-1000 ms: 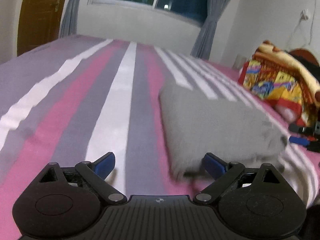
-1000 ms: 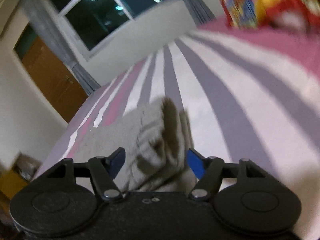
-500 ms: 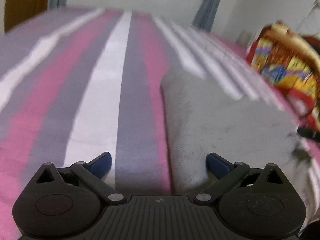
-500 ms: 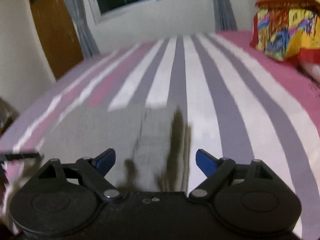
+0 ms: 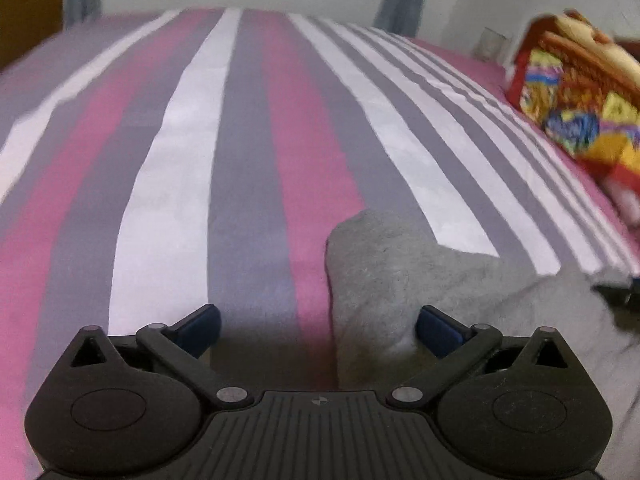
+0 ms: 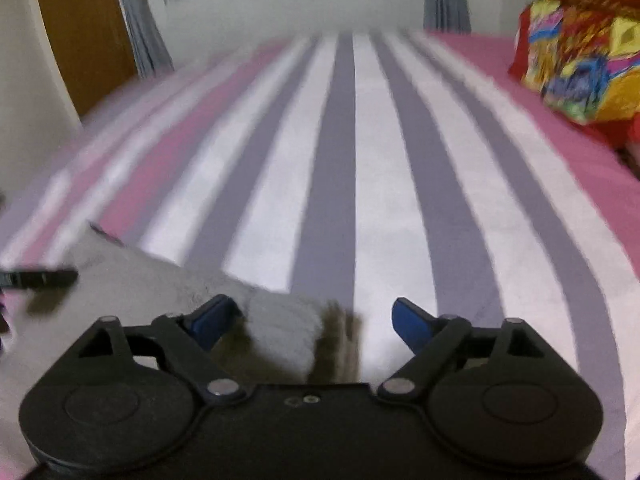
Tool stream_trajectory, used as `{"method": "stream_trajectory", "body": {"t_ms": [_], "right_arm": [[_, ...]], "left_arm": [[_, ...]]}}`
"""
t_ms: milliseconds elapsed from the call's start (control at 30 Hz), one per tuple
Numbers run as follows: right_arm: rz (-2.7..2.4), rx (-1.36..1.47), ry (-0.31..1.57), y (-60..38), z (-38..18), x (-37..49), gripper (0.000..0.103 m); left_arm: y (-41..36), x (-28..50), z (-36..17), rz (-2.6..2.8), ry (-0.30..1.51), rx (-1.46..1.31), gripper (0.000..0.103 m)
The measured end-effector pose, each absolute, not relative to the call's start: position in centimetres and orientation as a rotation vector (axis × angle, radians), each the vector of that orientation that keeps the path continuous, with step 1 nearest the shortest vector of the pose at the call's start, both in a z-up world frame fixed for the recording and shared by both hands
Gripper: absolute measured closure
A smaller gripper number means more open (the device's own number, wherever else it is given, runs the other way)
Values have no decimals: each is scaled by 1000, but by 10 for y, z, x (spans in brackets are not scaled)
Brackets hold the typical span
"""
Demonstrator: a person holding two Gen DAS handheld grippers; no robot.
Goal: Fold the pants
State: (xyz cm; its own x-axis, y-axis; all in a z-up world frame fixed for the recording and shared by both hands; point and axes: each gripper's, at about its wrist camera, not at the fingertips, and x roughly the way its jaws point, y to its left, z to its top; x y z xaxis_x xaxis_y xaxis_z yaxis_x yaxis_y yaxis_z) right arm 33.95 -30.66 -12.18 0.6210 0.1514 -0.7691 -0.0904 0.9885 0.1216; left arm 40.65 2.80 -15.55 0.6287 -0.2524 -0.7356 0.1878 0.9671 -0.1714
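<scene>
The grey pants [image 5: 400, 280] lie folded on the striped bed, low and right in the left wrist view. My left gripper [image 5: 318, 326] is open, its jaws wide apart, with the pants' left corner between them near the right finger. In the right wrist view the pants [image 6: 160, 292] lie low and left. My right gripper [image 6: 314, 322] is open, its jaws astride the pants' right end. The other gripper's tip [image 6: 36, 278] shows at the left edge.
The bed [image 5: 248, 152] has pink, grey and white stripes running away from me. A colourful folded blanket [image 5: 576, 92] sits at the right, also seen in the right wrist view [image 6: 580, 60]. A wooden door [image 6: 80, 32] and curtains stand at the back.
Both grippers have drawn back toward the near side, so the pants now sit lower and closer in both views. Both stay open. The right view has levelled out.
</scene>
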Motion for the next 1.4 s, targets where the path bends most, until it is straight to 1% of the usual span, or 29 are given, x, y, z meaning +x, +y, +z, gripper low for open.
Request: {"method": "stream_trajectory", "body": {"t_ms": [33, 100, 200, 233, 300, 333, 400, 533, 700, 767, 833, 900, 967, 1033, 1100, 1133, 1200, 1267, 1333, 1400], "right_arm": [[136, 95, 891, -309, -125, 341, 11], [141, 139, 871, -314, -120, 336, 12], [166, 133, 799, -313, -106, 306, 11], [174, 124, 812, -310, -108, 300, 11], [190, 104, 895, -306, -126, 294, 10], [186, 129, 902, -308, -129, 289, 10], [179, 185, 887, -311, -119, 281, 11], [219, 177, 818, -307, -96, 240, 10], [210, 132, 851, -302, -102, 216, 10], [213, 170, 900, -307, -114, 216, 10], [213, 200, 921, -308, -124, 218, 6], [200, 220, 908, -307, -120, 216, 7], [211, 229, 852, -305, -107, 208, 11], [239, 242, 810, -304, -101, 201, 10], [210, 210, 861, -303, -114, 206, 10], [202, 208, 915, -305, -128, 212, 4], [212, 286, 936, -313, -140, 215, 2], [218, 330, 888, -319, -132, 209, 5], [260, 406, 839, -329, -126, 205, 16], [292, 510, 813, -347, -127, 206, 22]], "left_arm": [[27, 401, -153, -247, 851, -82, 0], [30, 385, -143, -241, 827, -96, 0], [27, 357, -138, -229, 803, -22, 0], [30, 351, -140, -225, 799, -27, 0], [35, 343, -140, -208, 816, -81, 0], [36, 338, -136, -200, 816, -89, 0], [31, 317, -125, -199, 780, -46, 0], [21, 272, -114, -226, 742, 17, 0], [24, 231, -119, -194, 744, -5, 0], [27, 225, -130, -183, 763, -30, 0], [34, 223, -132, -174, 774, -92, 0], [38, 217, -126, -168, 746, -106, 0], [41, 205, -122, -169, 714, -113, 0], [42, 203, -134, -172, 749, -103, 0], [44, 205, -145, -181, 764, -111, 0], [46, 206, -145, -182, 770, -126, 0], [48, 206, -139, -188, 760, -136, 0], [53, 205, -133, -216, 741, -158, 0], [64, 210, -132, -279, 735, -227, 0], [71, 219, -133, -314, 750, -275, 0]]}}
